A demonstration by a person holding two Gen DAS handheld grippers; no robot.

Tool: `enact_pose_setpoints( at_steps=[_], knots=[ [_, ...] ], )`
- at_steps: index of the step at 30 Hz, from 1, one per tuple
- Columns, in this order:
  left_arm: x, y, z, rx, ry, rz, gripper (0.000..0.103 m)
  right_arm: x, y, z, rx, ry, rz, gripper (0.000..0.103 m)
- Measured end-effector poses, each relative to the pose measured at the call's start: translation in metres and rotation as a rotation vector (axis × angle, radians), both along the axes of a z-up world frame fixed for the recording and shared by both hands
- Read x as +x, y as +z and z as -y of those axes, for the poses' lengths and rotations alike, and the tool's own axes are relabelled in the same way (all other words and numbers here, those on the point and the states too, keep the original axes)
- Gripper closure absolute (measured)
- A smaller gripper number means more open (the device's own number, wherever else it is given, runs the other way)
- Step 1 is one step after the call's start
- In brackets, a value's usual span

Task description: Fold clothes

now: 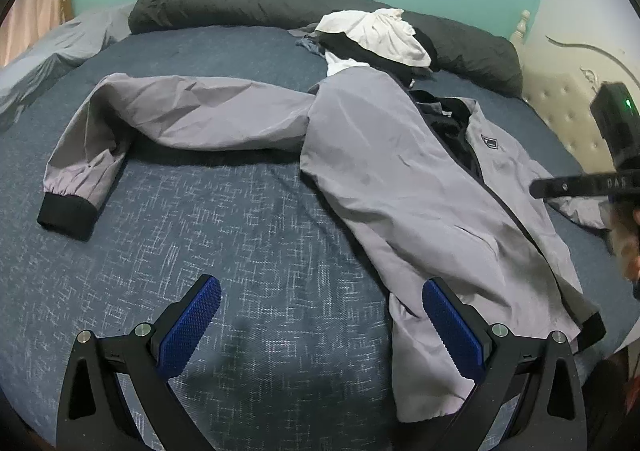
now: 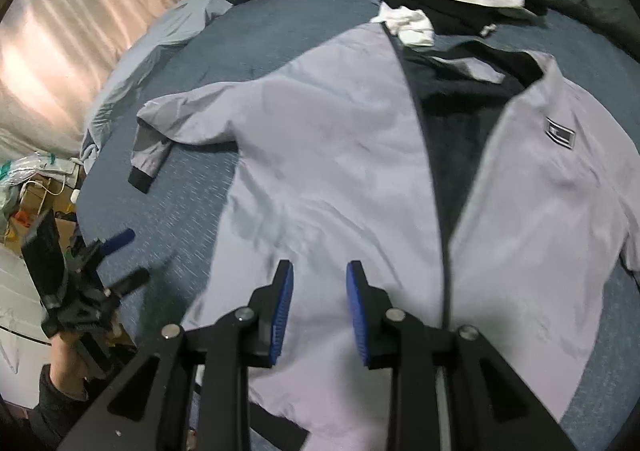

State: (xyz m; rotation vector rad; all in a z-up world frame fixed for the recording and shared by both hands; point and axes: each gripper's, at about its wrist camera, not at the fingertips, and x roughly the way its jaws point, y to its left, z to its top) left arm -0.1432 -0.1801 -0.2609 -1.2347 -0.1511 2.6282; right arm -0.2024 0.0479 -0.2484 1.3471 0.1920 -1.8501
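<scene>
A grey jacket [image 1: 400, 171] with black cuffs and a dark lining lies face up and unzipped on the blue bed sheet [image 1: 200, 235]. One sleeve [image 1: 180, 111] stretches out to the left and ends in a black cuff [image 1: 68, 217]. My left gripper [image 1: 320, 287] stands wide open over the sheet, its right finger at the jacket's lower edge, with nothing between the pads. In the right wrist view my right gripper [image 2: 320, 271] hovers over the jacket [image 2: 320, 151] near its hem. Its pads are a small gap apart and hold no fabric. The left gripper [image 2: 128, 257] shows there at the bed's left side.
A pile of white and black clothes [image 1: 384, 35] lies beyond the jacket's collar, with a dark rolled duvet [image 1: 224, 3] behind it. A padded headboard [image 1: 560, 111] is at the right. A curtain [image 2: 60, 51] and cluttered boxes [image 2: 32, 203] are beside the bed.
</scene>
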Motion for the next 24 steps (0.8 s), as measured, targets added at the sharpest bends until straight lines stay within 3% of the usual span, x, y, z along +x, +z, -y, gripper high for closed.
enact_pose_setpoints(
  at_steps=[6, 12, 18, 24],
  knots=[
    [-0.008, -0.002, 0.007, 0.041, 0.012, 0.006, 0.0, 0.022, -0.013, 0.002, -0.022, 0.017, 0.034, 0.076],
    [-0.007, 0.003, 0.014, 0.07, 0.021, 0.01, 0.0, 0.046, -0.029, 0.006, 0.022, 0.074, 0.017, 0.076],
    [0.001, 0.009, 0.01, 0.017, 0.009, 0.017, 0.0, 0.044, -0.027, 0.002, -0.005, 0.044, 0.024, 0.076],
    [0.01, 0.02, 0.003, 0.029, -0.027, -0.001, 0.0, 0.05, -0.025, -0.013, -0.021, 0.023, 0.031, 0.076]
  ],
)
